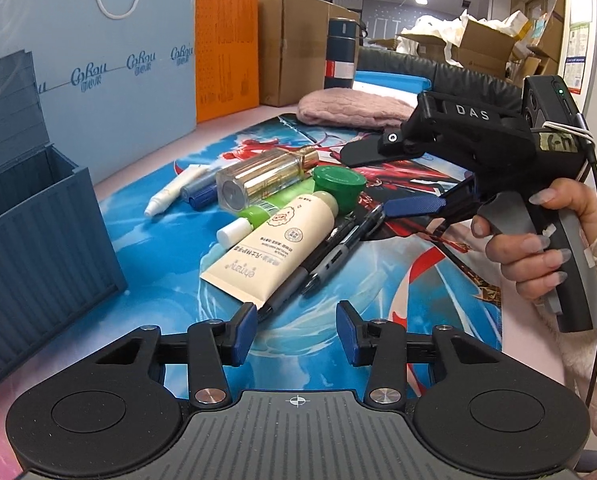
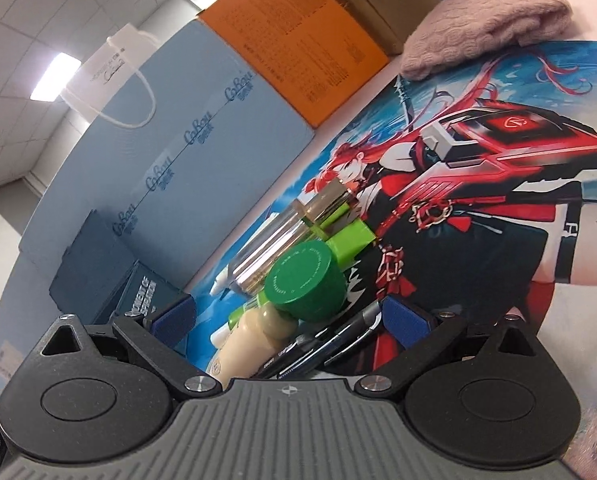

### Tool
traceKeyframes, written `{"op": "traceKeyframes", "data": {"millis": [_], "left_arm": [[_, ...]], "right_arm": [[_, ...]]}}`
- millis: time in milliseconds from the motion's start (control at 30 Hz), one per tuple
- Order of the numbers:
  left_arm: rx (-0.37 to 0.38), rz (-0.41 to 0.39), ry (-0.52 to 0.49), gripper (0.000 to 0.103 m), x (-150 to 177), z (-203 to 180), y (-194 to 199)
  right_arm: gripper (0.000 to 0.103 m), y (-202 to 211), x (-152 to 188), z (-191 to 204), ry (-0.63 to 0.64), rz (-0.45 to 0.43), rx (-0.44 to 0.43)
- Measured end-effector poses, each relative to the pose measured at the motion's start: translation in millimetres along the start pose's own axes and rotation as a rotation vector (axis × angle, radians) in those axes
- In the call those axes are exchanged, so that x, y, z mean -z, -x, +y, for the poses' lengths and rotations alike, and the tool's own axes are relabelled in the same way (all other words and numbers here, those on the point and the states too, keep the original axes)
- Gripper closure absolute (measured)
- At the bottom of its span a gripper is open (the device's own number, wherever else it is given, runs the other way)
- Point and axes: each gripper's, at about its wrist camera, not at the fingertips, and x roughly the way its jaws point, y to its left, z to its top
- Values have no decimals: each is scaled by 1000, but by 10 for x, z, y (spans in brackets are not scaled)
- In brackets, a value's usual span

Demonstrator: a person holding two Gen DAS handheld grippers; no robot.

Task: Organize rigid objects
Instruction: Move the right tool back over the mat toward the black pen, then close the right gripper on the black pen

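Note:
A pile of rigid items lies on the printed mat: a cream tube with a green cap, a clear glass bottle, a green tube, a white tube, a blue pen and dark pens. My left gripper is open and empty just in front of the pile. My right gripper is open, its jaws spread around the green cap and the pens. The cream tube and the glass bottle show there too.
An open dark blue container-style box stands at the left; it also shows in the right wrist view. Behind stand a light blue bag, an orange box and a cardboard box. A pink knit cloth lies at the mat's far edge.

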Motion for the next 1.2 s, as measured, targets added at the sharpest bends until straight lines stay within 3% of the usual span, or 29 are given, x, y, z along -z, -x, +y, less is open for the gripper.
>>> {"op": "traceKeyframes", "data": {"millis": [267, 433, 700, 867, 1067, 1133, 1200], "left_arm": [[-10, 2, 0, 61, 6, 10, -9], [-12, 6, -6, 61, 15, -6, -5], [1, 17, -2, 62, 55, 4, 6], [-23, 21, 2, 63, 72, 54, 40], [-72, 15, 17, 63, 123, 169, 88], [-90, 12, 36, 63, 134, 228, 105], [-101, 7, 64, 63, 137, 290, 128]], "right_arm": [[2, 21, 66, 177, 25, 93, -124], [2, 138, -61, 265, 120, -43, 40], [2, -235, 46, 285, 193, 119, 10], [1, -203, 182, 418, 253, 160, 9], [1, -88, 287, 483, 304, 267, -74], [1, -42, 362, 549, 366, 318, -106], [2, 11, 432, 634, 449, 326, -83]]}}
